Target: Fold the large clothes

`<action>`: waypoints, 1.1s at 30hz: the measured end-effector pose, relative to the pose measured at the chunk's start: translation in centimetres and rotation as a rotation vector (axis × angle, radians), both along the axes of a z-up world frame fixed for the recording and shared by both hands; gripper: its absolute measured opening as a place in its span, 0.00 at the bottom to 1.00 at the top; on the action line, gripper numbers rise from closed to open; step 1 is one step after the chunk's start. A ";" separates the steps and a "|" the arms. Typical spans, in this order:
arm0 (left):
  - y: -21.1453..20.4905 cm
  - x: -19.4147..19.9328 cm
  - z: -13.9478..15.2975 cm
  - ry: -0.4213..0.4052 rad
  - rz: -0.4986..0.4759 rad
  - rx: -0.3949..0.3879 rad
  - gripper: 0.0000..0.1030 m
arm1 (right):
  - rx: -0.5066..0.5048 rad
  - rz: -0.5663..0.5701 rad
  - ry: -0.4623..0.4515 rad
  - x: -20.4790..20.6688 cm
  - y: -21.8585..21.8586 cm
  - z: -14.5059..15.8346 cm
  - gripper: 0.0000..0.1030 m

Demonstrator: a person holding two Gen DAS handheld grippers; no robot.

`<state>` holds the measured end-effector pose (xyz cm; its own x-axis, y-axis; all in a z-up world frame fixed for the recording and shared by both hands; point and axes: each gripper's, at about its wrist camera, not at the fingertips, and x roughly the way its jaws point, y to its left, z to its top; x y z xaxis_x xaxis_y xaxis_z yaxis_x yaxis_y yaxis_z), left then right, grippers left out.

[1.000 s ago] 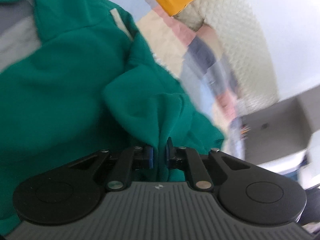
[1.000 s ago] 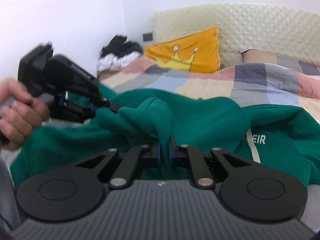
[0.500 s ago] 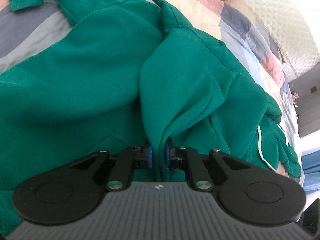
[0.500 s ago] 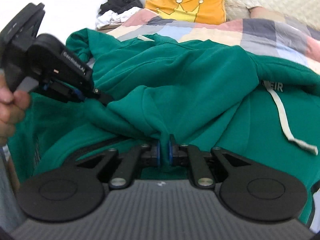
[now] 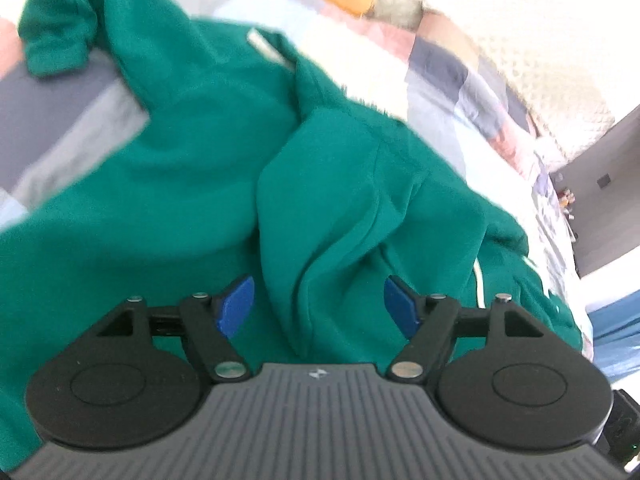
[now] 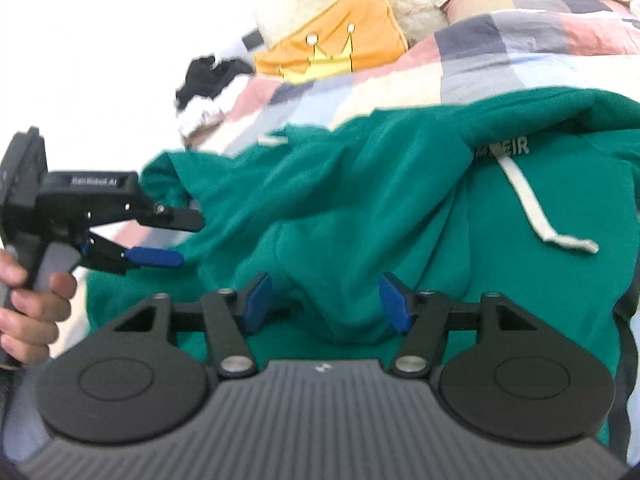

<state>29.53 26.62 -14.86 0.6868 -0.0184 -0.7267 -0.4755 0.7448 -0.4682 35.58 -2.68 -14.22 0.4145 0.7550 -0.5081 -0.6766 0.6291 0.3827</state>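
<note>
Both the left gripper (image 5: pixel 319 304) and the right gripper (image 6: pixel 323 300) have jaws opening, a fold of the green hoodie (image 6: pixel 400 200) lying loose between the blue pads. The hoodie sprawls on the checked bed cover (image 6: pixel 500 64); beyond sits an orange cushion (image 6: pixel 344 44).

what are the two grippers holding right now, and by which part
Nothing. Both the left gripper and the right gripper are opening; a fold of the green hoodie lies between each pair of fingers, unpinched.
</note>
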 end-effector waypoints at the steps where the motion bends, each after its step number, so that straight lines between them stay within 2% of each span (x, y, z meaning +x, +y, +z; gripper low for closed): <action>1: 0.0 -0.1 0.6 -0.013 0.003 0.015 0.74 | 0.021 -0.007 -0.002 0.1 -0.4 0.4 0.61; 4: 0.2 0.3 2.4 -0.044 0.014 0.100 0.74 | 0.070 -0.044 -0.003 0.8 -1.3 0.9 0.67; 7: 0.7 1.4 3.7 -0.078 0.022 0.165 0.76 | 0.104 -0.087 0.007 1.9 -2.2 0.7 0.67; 9: 1.4 3.0 3.5 -0.083 0.025 0.171 0.76 | 0.116 -0.118 0.022 2.7 -2.5 0.4 0.67; 16: 5.9 8.7 0.7 -0.115 0.102 0.024 0.76 | 0.172 -0.231 0.080 6.4 -3.2 -0.4 0.69; 19: 7.8 10.9 -1.0 -0.147 0.106 -0.044 0.76 | 0.224 -0.271 0.133 8.7 -3.3 -1.0 0.69; 23: 10.0 13.8 -3.7 -0.147 0.111 -0.116 0.76 | 0.275 -0.302 0.195 11.4 -3.1 -2.1 0.69; 28: 12.1 16.6 -6.7 -0.174 0.128 -0.260 0.76 | 0.329 -0.340 0.264 14.5 -3.0 -3.4 0.69; 33: 12.8 19.8 -8.2 -0.116 0.110 -0.235 0.75 | 0.410 -0.369 0.366 17.8 -1.8 -5.5 0.69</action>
